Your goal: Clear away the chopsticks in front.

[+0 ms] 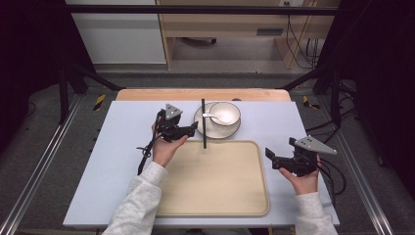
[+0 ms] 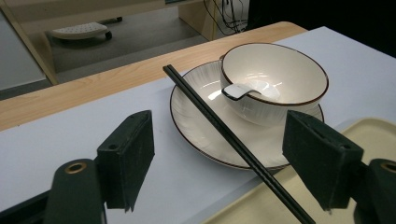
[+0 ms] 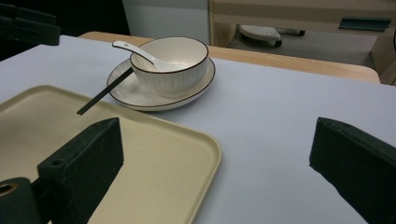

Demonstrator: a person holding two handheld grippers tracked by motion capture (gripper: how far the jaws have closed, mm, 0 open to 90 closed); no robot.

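A white bowl (image 1: pixel 224 114) with a dark rim stands on a matching plate (image 1: pixel 217 131) at the back of the table, and a white spoon (image 1: pixel 211 116) rests inside it. Black chopsticks (image 1: pixel 203 125) lie across the plate's left edge, their near end over the beige tray (image 1: pixel 215 178). My left gripper (image 1: pixel 192 128) is at the plate's left side. In the left gripper view it (image 2: pixel 226 158) is open, with the chopsticks (image 2: pixel 233 140) running between the jaws and touching neither pad. My right gripper (image 1: pixel 272 157) stands open beside the tray's right edge with nothing between its jaws (image 3: pixel 224 158).
The pale blue tabletop (image 1: pixel 122 147) has bare room left of the tray and at the back right. A wooden strip (image 1: pixel 147 94) edges the far side of the table. Metal frame rails run along both sides on the floor.
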